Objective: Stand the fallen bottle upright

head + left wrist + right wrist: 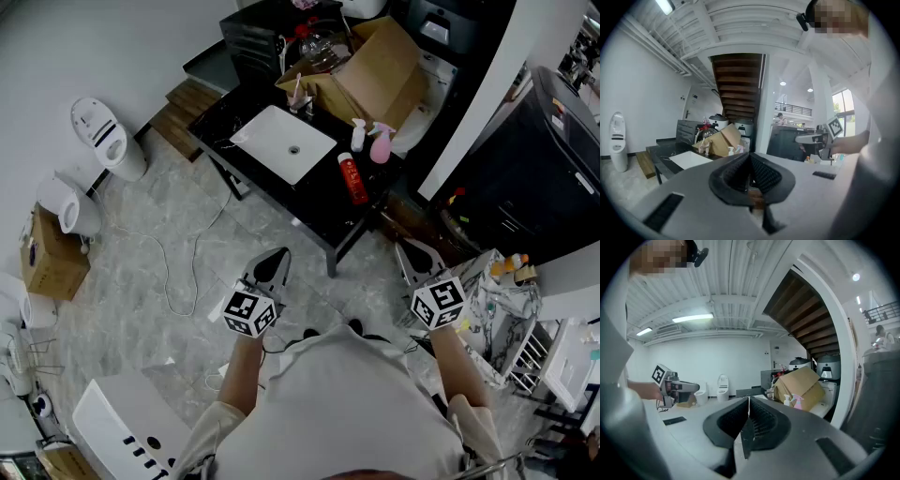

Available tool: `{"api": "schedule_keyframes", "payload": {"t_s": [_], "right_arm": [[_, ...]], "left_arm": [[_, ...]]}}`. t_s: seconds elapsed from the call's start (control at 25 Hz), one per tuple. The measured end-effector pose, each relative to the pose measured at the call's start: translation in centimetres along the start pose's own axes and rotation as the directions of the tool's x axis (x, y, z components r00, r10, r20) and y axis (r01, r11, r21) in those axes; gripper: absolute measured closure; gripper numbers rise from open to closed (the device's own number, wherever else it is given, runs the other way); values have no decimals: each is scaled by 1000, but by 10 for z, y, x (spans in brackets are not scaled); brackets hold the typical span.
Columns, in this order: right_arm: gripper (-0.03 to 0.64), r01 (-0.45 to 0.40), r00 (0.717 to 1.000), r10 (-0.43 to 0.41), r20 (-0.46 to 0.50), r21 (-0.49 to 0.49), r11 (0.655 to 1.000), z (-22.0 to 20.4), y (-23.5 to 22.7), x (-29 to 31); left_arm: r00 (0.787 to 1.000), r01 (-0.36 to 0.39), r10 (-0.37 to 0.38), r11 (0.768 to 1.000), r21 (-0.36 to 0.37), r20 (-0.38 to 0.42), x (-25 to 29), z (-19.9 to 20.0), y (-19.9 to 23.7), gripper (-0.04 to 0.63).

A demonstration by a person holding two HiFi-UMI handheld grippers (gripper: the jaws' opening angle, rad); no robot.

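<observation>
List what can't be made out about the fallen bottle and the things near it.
- Red bottle, head view: label too small to read.
- Same bottle, gripper views: hidden behind the left gripper and right gripper bodies.
- Cardboard box, head view: contents hidden by its flaps.

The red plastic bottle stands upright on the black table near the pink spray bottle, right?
No, the head view shows the red plastic bottle lying on its side on the black table, near the pink spray bottle.
</observation>
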State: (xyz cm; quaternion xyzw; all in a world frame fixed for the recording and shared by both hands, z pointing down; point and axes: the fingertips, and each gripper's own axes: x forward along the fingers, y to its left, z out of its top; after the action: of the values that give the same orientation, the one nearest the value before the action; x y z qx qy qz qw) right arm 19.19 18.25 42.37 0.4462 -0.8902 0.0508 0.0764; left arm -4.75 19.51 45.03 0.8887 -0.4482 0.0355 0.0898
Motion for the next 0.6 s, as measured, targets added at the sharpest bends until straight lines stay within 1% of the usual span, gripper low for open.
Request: {"api": "schedule_keyframes", "payload": {"t_s": [0.36,0.6], "right_arm": [[583,-16,1000,16,0,-5,1000,3,6,7],[582,11,1000,-11,20,31,999,4,5,10]], "left_arm": [[1000,1,-1,1000,-6,-3,0,0,4,588],[1000,4,-4,1000,-7,-4,-2,-1,8,588]]}}
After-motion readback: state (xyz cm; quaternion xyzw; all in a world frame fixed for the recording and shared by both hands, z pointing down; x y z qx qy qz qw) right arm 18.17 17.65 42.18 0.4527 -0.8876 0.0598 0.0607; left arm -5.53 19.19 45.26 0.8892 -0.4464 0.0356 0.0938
